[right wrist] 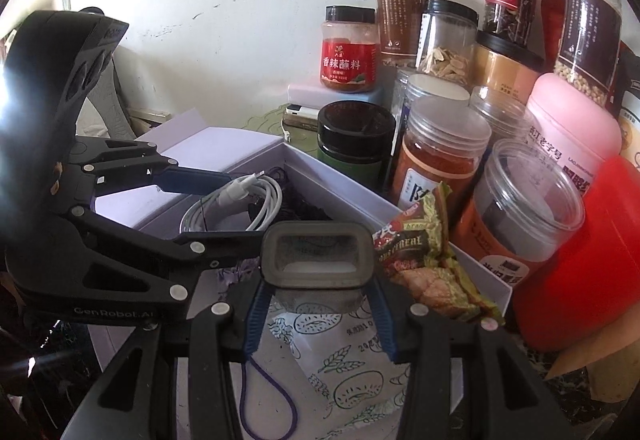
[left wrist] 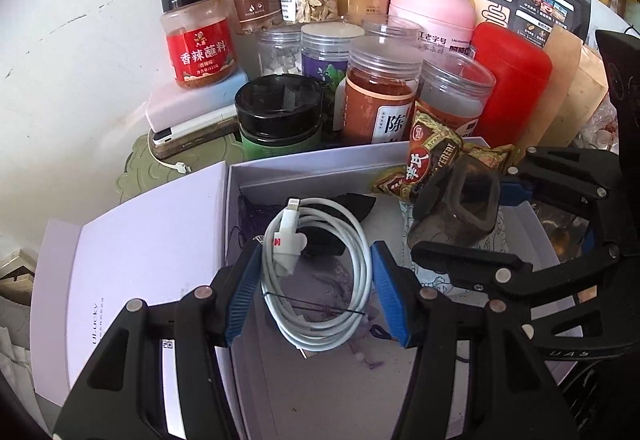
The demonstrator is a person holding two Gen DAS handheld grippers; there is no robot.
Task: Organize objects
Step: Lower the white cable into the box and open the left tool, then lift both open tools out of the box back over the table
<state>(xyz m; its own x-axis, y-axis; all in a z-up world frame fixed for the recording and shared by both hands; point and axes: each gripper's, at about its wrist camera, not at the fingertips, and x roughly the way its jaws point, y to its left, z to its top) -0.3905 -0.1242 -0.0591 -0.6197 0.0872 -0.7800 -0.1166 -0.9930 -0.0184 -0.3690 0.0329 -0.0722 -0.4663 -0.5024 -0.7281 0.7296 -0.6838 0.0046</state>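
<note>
White cable (left wrist: 316, 272), coiled and tied with a thin black twist, sits pinched between the blue pads of the left gripper (left wrist: 316, 288) above the open pale box (left wrist: 304, 160) — this in the left wrist view, where the box lid (left wrist: 132, 264) lies to the left and a snack packet (left wrist: 432, 156) leans on the far right rim. Jars crowd the far side, a red-labelled spice jar (left wrist: 198, 36) among them. To the right, the right gripper (left wrist: 460, 216) clamps a dark rectangular case. From the right wrist view, that gripper (right wrist: 320, 300) squeezes the grey-rimmed case (right wrist: 316, 256) from both sides over a printed sachet (right wrist: 344, 368) in the box, with the left gripper (right wrist: 224, 208) and its cable further left.
</note>
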